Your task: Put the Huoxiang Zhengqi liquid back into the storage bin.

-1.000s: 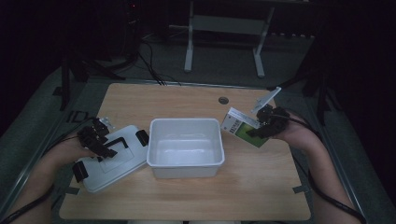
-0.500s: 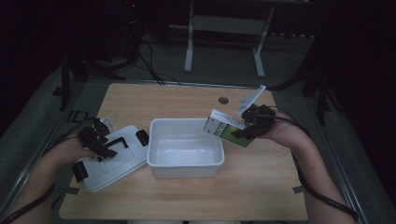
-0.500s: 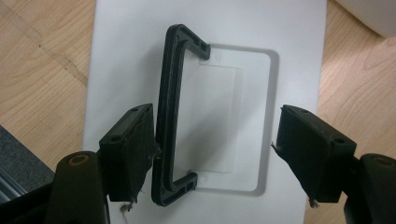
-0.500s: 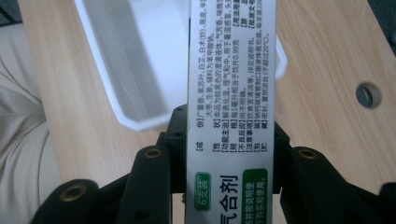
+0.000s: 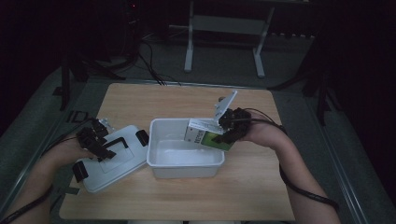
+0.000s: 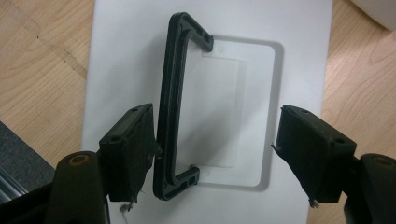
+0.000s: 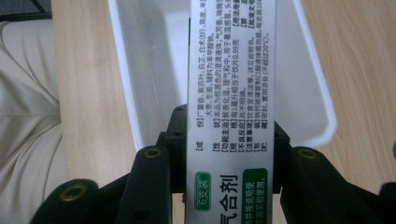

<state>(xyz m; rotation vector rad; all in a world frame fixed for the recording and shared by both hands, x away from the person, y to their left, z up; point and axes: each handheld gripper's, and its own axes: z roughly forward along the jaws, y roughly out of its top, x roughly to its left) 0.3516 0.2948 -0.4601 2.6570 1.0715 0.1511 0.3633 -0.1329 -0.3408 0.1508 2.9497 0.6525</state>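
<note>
Over the right rim of the white rectangular plastic bin (image 5: 186, 164), the right gripper (image 5: 227, 129) clamps a green-and-white printed cardboard medicine box (image 5: 204, 136) by its narrow faces. Best to centre it over the cavity and lower it flat before letting go. Its long axis points away from the jaws, across the bin. Left gripper (image 6: 212, 149) stands open over the white lid's black handle (image 6: 176, 100), one pad touching it.

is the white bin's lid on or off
Off. The lid lies flat on the table left of the open bin, under the left tool.
</note>
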